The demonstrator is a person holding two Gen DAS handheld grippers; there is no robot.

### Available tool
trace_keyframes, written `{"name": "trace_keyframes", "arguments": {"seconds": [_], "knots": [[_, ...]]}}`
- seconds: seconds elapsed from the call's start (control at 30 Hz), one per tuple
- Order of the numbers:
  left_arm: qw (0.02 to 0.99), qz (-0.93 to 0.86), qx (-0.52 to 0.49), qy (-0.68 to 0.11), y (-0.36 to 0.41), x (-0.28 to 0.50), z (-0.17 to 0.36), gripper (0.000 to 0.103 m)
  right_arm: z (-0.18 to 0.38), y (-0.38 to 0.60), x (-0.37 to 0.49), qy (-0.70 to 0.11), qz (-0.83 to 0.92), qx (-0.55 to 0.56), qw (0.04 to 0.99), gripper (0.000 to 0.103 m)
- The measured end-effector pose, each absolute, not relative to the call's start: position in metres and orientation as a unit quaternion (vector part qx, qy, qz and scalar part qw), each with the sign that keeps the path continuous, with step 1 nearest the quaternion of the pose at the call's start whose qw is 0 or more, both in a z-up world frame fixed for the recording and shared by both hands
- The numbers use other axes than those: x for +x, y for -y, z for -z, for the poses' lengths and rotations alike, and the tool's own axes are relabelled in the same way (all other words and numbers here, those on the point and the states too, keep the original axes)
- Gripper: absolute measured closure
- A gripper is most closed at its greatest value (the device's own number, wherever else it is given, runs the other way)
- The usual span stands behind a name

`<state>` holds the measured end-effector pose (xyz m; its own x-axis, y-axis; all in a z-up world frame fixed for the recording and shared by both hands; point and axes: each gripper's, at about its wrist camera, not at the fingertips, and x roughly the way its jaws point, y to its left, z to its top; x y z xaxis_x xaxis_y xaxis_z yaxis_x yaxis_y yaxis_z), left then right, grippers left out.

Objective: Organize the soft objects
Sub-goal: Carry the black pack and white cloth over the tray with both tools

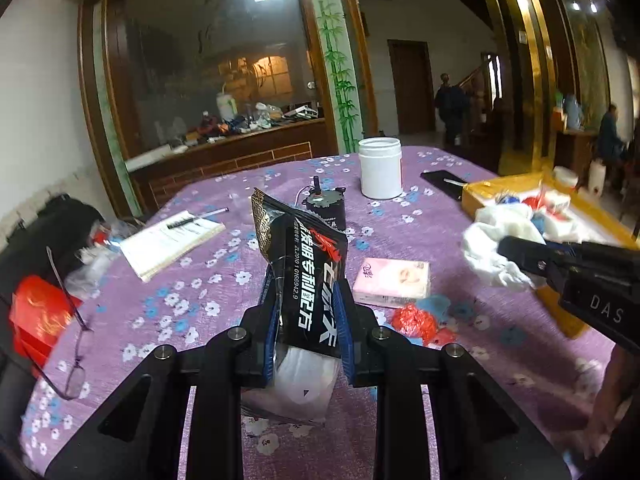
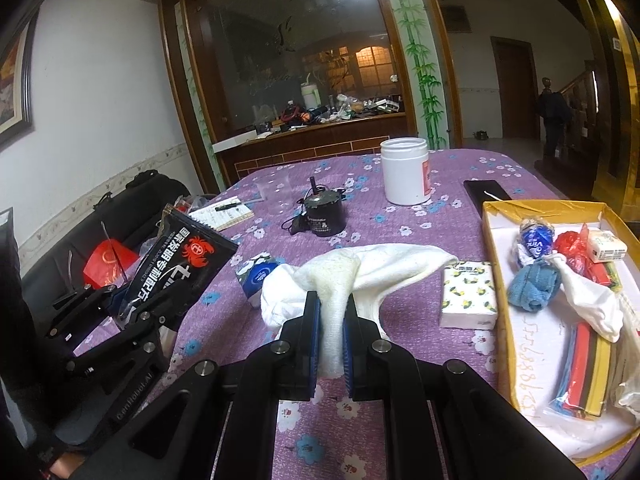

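right gripper (image 2: 331, 322) clamped on white cloth (image 2: 360, 270), held off the table | yellow box (image 2: 496, 240) lies to its right, nearer this hand | left gripper (image 1: 306, 320) clamped on black packet (image 1: 308, 276), farther from the box

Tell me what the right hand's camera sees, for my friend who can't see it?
The right gripper pinches a white cloth above a purple flowered tablecloth. A yellow cardboard box of soft things sits right; the left gripper holds a black snack bag.
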<state>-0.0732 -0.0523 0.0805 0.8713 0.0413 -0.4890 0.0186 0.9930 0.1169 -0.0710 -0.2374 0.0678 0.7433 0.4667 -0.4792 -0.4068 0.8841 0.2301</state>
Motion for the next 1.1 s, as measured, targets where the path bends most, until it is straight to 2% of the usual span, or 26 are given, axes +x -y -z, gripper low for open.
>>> {"name": "trace_keyframes", "arguments": {"seconds": [0.2,0.37,0.87,1.1], "knots": [[0.960,0.019,0.013,-0.279,0.029,-0.064,-0.088,0.081,-0.074,0.252,-0.074,-0.263,-0.225,0.072,0.935,0.093],[0.957,0.045,0.005,-0.288,0.039,-0.057,-0.096,0.081,-0.076,0.268,-0.071,-0.261,-0.221,0.093,0.935,0.093],[0.939,0.184,0.032,-0.290,0.156,-0.039,-0.140,0.081,-0.115,0.388,-0.065,-0.219,-0.145,0.175,0.949,0.093],[0.921,0.242,0.038,-0.302,0.215,-0.033,-0.144,0.081,-0.134,0.436,-0.065,-0.206,-0.117,0.191,0.953,0.093]]}}
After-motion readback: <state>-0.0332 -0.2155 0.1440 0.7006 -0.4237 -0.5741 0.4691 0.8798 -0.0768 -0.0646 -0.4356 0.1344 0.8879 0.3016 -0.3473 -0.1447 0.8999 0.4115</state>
